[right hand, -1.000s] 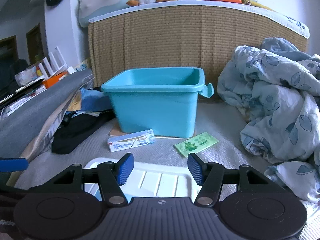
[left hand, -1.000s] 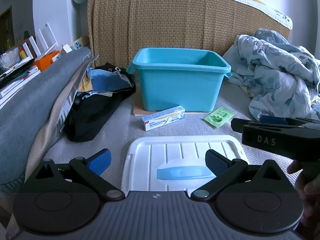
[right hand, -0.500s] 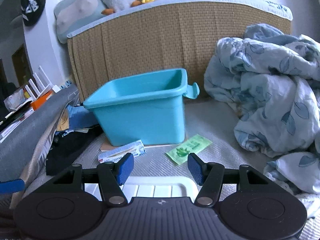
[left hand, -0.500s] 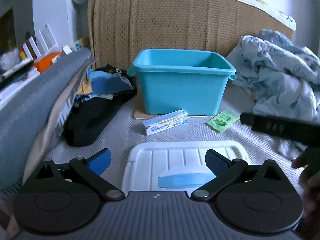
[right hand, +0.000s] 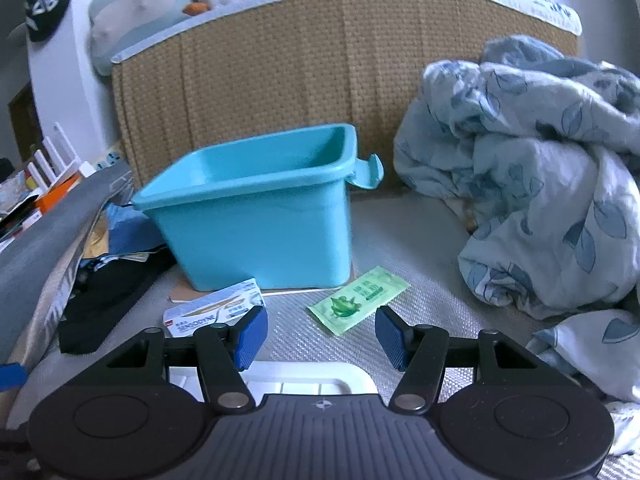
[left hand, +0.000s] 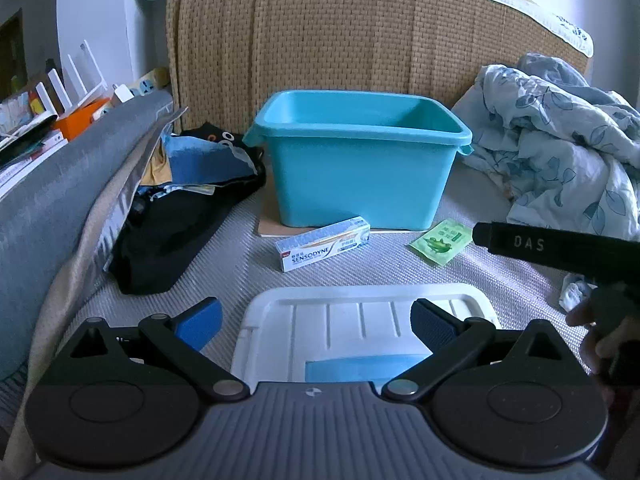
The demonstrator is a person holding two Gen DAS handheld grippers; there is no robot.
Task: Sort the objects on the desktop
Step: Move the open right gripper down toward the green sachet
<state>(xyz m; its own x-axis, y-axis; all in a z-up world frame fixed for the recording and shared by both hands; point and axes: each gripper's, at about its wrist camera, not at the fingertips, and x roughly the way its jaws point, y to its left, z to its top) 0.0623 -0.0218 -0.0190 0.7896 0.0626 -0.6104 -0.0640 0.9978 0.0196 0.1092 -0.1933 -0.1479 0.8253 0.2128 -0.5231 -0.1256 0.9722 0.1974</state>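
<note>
While hovering low over the bed | right tool (right hand: 318, 334) spread wide, empty, aimed at green sachet (right hand: 358, 299) beside Sensodyne toothpaste box (right hand: 216, 313) | left tool (left hand: 316, 320) spread, empty, above white lid (left hand: 364, 322) | teal bin (left hand: 358, 170) just behind, open for drops

A rumpled floral duvet (right hand: 532, 184) lies beside a woven headboard (left hand: 360, 36), black clothing (left hand: 176, 236) opposite

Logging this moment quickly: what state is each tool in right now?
Left tool: open, holding nothing, above the white lid.
Right tool: open, holding nothing, green sachet ahead.
</note>
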